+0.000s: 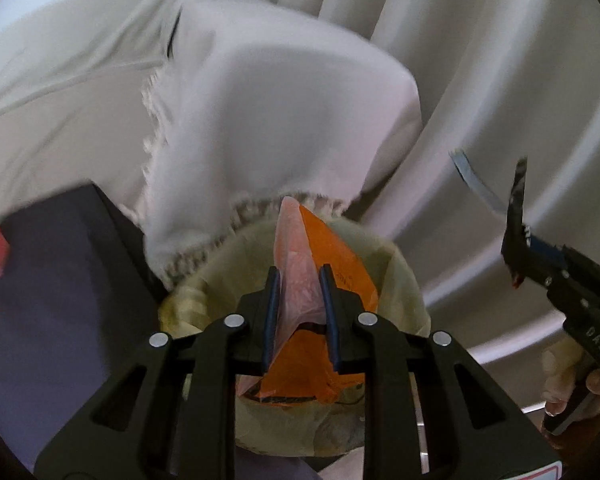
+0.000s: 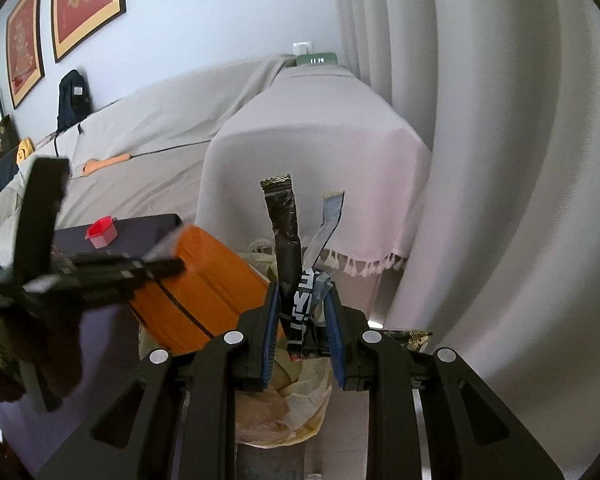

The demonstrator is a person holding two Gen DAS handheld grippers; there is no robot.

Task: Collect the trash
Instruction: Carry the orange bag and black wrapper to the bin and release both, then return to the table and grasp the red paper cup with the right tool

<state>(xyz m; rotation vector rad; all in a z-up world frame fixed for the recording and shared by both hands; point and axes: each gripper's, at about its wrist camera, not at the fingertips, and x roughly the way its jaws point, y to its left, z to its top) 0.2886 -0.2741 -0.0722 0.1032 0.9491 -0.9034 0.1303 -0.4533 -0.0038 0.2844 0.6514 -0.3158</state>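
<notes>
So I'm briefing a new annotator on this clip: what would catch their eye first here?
First, the bright orange package clamped in the left gripper, held over the yellowish trash bag. Next, the black wrapper and blue-grey strip standing up from the right gripper, above the same bag. Behind them sits a cloth-draped sofa arm, with a small red cup on the dark table to the left.

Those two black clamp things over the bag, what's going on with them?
A person is gathering trash with a handheld gripper in each hand. The left gripper is shut on an orange wrapper, held right above a yellowish trash bag. The right gripper is shut on a bundle of dark wrappers, also held over the bag. Neither piece has been let go yet. A small red cup sits on the dark table beside the bag.
</notes>
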